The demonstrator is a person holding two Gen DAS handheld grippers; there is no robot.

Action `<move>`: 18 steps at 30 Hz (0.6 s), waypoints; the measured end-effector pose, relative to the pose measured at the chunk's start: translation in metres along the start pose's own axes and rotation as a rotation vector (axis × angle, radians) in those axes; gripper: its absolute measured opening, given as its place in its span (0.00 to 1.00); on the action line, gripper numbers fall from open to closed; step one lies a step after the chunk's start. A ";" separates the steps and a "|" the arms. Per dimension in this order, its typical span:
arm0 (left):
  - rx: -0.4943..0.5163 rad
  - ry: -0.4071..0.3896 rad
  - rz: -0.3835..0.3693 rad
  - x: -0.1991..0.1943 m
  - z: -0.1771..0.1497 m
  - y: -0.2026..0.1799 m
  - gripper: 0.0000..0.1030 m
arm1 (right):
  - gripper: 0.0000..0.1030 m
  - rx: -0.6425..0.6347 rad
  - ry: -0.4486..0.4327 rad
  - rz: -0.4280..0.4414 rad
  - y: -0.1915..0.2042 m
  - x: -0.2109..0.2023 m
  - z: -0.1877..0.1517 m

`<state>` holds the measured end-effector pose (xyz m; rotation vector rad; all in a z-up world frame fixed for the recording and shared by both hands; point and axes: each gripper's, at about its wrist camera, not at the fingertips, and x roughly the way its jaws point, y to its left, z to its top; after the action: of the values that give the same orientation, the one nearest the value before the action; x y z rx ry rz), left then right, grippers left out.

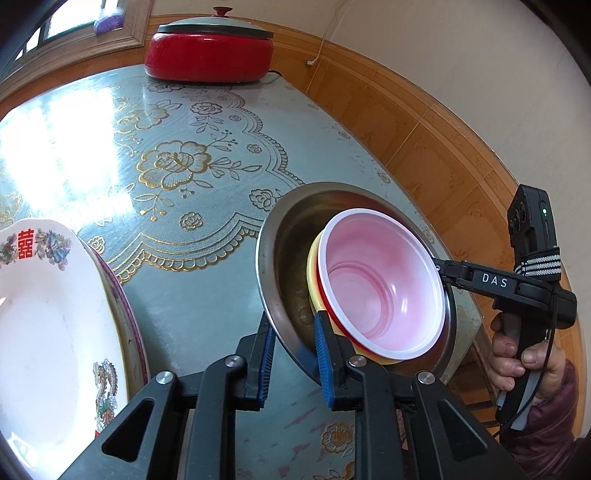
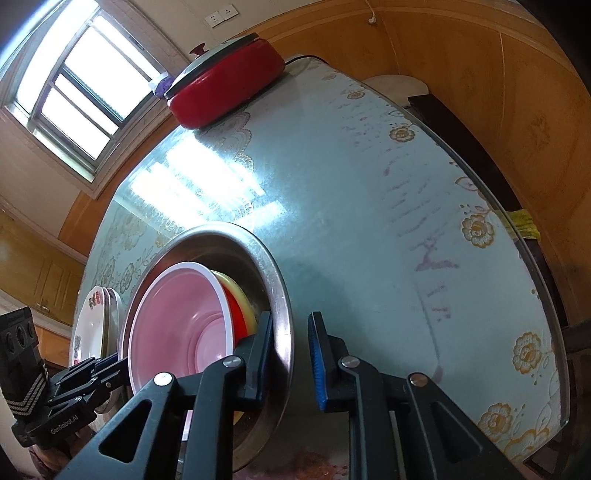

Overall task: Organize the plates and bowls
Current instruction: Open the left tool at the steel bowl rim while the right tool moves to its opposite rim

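one steel basin (image 1: pixel 280 258), three nested bowls (image 1: pixel 380 288), two plates (image 1: pixel 55 314)

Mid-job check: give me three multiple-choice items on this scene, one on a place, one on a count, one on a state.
1. Where does the pot stand?
A. at the far end of the table
B. inside a bowl
C. on the plates

2. How many bowls sit nested in the steel bowl?
A. none
B. two
C. five

3. The lid is:
A. off, lying on the table
B. on the pot
C. held in a gripper

Answers:
1 A: the pot stands at the table's far edge, near the wall.
2 B: a yellow bowl holds a pink bowl.
3 B: the lid covers the pot, knob up.
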<state>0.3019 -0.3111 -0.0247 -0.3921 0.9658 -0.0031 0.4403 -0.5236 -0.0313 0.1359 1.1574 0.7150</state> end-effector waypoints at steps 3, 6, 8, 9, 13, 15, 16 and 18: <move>0.024 0.005 -0.008 -0.001 0.000 0.000 0.22 | 0.17 -0.017 0.020 -0.001 0.001 0.001 0.001; 0.021 0.000 -0.002 0.000 0.001 0.001 0.21 | 0.17 -0.014 0.032 0.006 0.000 0.002 0.002; 0.029 -0.009 0.007 0.000 0.001 -0.001 0.22 | 0.18 -0.020 0.031 0.001 0.001 0.002 0.003; 0.036 -0.013 0.010 0.000 0.001 -0.001 0.22 | 0.19 -0.019 0.032 0.002 0.000 0.003 0.004; 0.038 -0.025 0.024 0.000 0.001 -0.002 0.22 | 0.29 0.011 0.041 0.009 -0.007 0.004 0.006; 0.037 -0.033 0.031 0.000 0.000 -0.003 0.22 | 0.29 0.020 0.039 0.015 -0.008 0.004 0.005; 0.033 -0.035 0.029 0.001 0.000 -0.001 0.22 | 0.29 0.013 0.036 0.013 -0.007 0.004 0.005; 0.022 -0.037 0.020 0.002 0.001 0.001 0.22 | 0.29 0.001 0.029 0.004 -0.005 0.003 0.005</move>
<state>0.3034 -0.3101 -0.0259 -0.3615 0.9323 0.0118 0.4473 -0.5248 -0.0343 0.1287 1.1856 0.7224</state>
